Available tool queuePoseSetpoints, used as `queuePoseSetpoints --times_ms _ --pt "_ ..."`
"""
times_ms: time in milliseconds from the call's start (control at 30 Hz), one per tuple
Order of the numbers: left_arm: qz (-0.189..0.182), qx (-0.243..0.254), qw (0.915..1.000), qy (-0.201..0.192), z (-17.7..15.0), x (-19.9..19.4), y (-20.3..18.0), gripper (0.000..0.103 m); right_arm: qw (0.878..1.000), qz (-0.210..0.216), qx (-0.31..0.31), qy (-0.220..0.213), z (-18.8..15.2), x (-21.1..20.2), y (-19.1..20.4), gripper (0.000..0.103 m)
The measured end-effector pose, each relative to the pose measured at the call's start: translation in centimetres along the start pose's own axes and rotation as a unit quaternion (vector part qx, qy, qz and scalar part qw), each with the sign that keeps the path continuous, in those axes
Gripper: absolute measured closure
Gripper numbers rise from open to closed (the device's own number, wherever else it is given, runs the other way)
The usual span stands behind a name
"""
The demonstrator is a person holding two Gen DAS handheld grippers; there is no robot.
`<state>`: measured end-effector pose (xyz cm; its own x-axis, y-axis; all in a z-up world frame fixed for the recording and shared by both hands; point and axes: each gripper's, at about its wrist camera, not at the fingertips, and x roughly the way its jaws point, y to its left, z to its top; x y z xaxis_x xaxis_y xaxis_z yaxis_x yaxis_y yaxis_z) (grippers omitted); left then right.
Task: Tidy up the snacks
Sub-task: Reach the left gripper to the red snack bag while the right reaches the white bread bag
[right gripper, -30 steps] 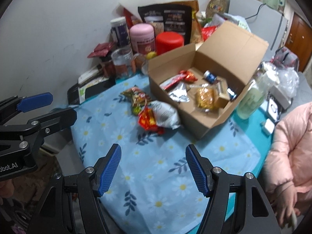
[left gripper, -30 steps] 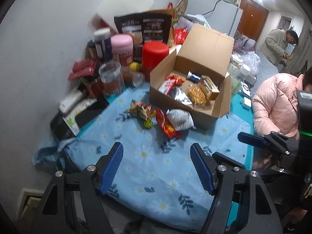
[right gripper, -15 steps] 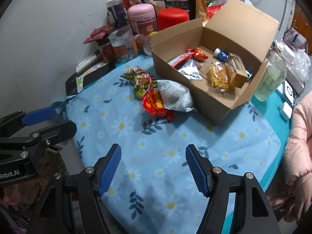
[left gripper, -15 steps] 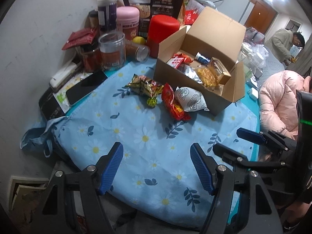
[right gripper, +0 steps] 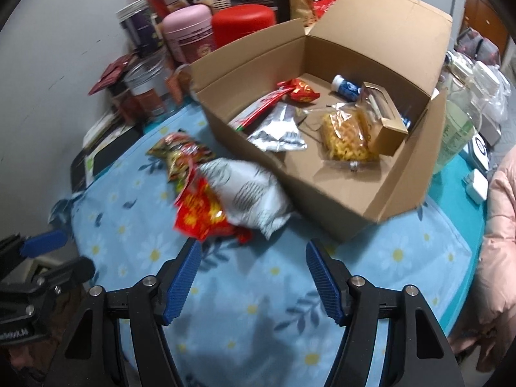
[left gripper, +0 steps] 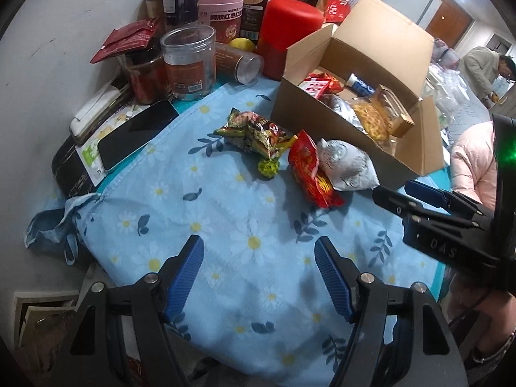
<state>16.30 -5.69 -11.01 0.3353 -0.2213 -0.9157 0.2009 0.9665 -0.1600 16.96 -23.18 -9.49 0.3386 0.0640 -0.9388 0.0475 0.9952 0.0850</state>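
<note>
Both grippers had dropped closer to the table than a second before, so the snacks loomed larger in each wrist view. The left gripper [left gripper: 259, 269] hung above the blue daisy-print cloth [left gripper: 225, 225] with its jaws apart and nothing between them. The right gripper [right gripper: 253, 272] also hung over the cloth; its jaws were closing, yet nothing lay between them.

Three loose packets lay together on the cloth, just beside the near wall of an open cardboard box [right gripper: 322, 200]. A red packet [right gripper: 201, 214] lay nearest the right gripper. A white packet with dark print [right gripper: 248, 193] touched it on the box side. A green and red crinkled packet [left gripper: 254, 130] lay further left, touching the red one.

Inside the box were a silver pouch [right gripper: 279, 130], a clear bag of yellow snacks [right gripper: 345, 137], a small tan carton [right gripper: 383, 119], a red wrapper [right gripper: 301, 90] and a blue and white tube [right gripper: 346, 87].

Jars and tins [left gripper: 188, 61] crowded the wall behind. A person in a pink padded jacket [left gripper: 474, 161] was at the table's right edge.
</note>
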Motion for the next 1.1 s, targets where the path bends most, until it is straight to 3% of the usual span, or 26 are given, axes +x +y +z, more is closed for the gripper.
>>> queuePoseSetpoints --times_ms 167,400,733,1000,1100 --pt "-0.015 0.003 0.9999 -0.003 1.7 0.7 0.1 0.032 1.000 0.008 -0.009 0.008 1.4 2.0 0.0 0.050" --pt "-0.018 0.031 0.9994 -0.002 3.4 2.0 -1.0 0.032 0.999 0.012 0.002 0.031 1.9 4.6 -0.6 0.086" --pt "-0.050 0.034 0.9981 0.013 4.3 3.4 -2.6 0.032 0.998 0.027 -0.003 0.058 0.3 4.2 -1.3 0.093" --pt "-0.054 0.043 0.9972 0.028 4.6 4.9 -4.0 0.032 0.997 0.013 -0.013 0.081 -2.3 2.9 -2.6 0.094" --pt "-0.050 0.046 0.9968 0.041 4.7 6.1 -4.4 0.032 0.995 0.035 -0.011 0.093 -2.8 2.9 -3.0 0.093"
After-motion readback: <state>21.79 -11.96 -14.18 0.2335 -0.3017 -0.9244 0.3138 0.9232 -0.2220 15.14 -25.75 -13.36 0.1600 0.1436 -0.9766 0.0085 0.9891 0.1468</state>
